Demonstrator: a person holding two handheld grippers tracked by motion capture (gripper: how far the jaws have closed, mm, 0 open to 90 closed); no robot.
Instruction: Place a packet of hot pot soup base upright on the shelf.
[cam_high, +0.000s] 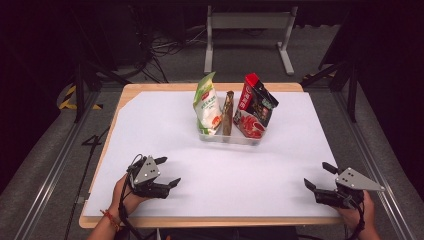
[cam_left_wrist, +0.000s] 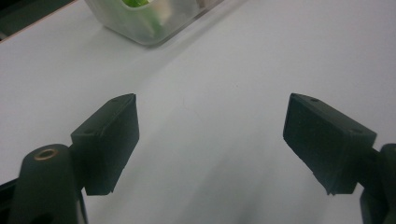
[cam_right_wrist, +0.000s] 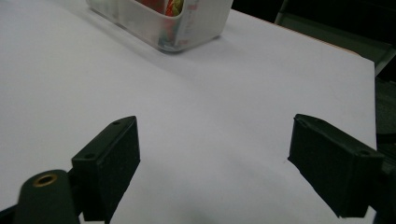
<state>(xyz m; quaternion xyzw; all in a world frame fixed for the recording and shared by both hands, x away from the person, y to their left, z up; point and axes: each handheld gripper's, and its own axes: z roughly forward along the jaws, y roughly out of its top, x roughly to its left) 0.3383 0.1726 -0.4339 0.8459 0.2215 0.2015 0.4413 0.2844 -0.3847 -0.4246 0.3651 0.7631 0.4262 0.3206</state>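
A clear plastic bin stands mid-table holding three upright packets: a green-and-white pouch, a slim brown packet and a red-and-black pouch. My left gripper rests near the table's front left, open, nothing between its jaws. My right gripper sits at the front right, open and empty too. The left gripper view has the bin's corner at top left, beyond the open left gripper. In the right gripper view the bin lies ahead at the top, beyond the open right gripper.
A white sheet covers the wooden tabletop. Beyond the table's far edge stand a grey metal frame and loose cables on the floor. Dark stand legs flank both sides.
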